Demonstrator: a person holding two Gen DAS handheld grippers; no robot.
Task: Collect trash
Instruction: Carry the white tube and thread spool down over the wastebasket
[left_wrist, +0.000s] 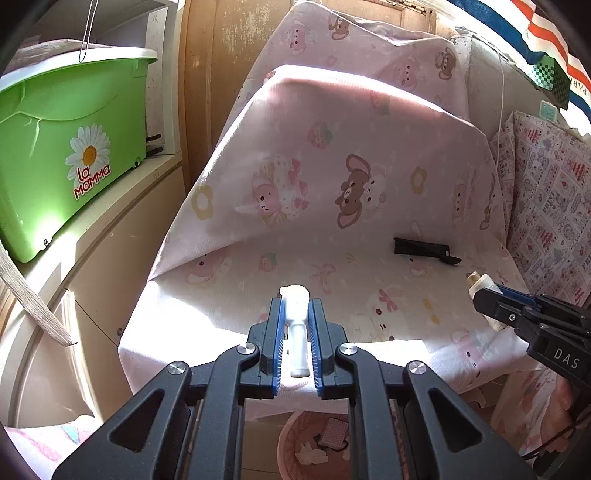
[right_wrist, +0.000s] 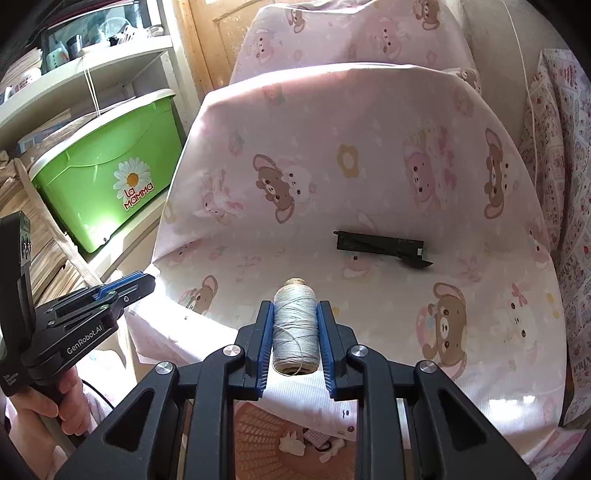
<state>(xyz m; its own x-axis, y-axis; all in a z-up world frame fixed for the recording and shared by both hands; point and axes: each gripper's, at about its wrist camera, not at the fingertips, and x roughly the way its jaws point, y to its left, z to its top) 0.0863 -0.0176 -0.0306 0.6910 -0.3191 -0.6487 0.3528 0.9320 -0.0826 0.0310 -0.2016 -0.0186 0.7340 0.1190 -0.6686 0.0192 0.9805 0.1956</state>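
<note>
My left gripper (left_wrist: 296, 306) is shut on a small white plastic piece (left_wrist: 297, 325), held above the front edge of a chair covered in pink bear-print cloth (left_wrist: 332, 177). My right gripper (right_wrist: 294, 310) is shut on a spool of grey thread (right_wrist: 295, 326) over the same seat; it shows at the right of the left wrist view (left_wrist: 491, 299). A black plastic piece (left_wrist: 424, 250) lies on the seat toward the back right, also in the right wrist view (right_wrist: 384, 246). A pink basket (right_wrist: 258, 443) with scraps stands on the floor below the chair's front edge.
A green "La Mamma" tub (left_wrist: 66, 147) sits on a white cabinet (left_wrist: 122, 236) to the left, below shelves (right_wrist: 92, 74). A patterned cushion (left_wrist: 550, 206) stands to the right. The left gripper and the hand holding it show at the left of the right wrist view (right_wrist: 144, 282).
</note>
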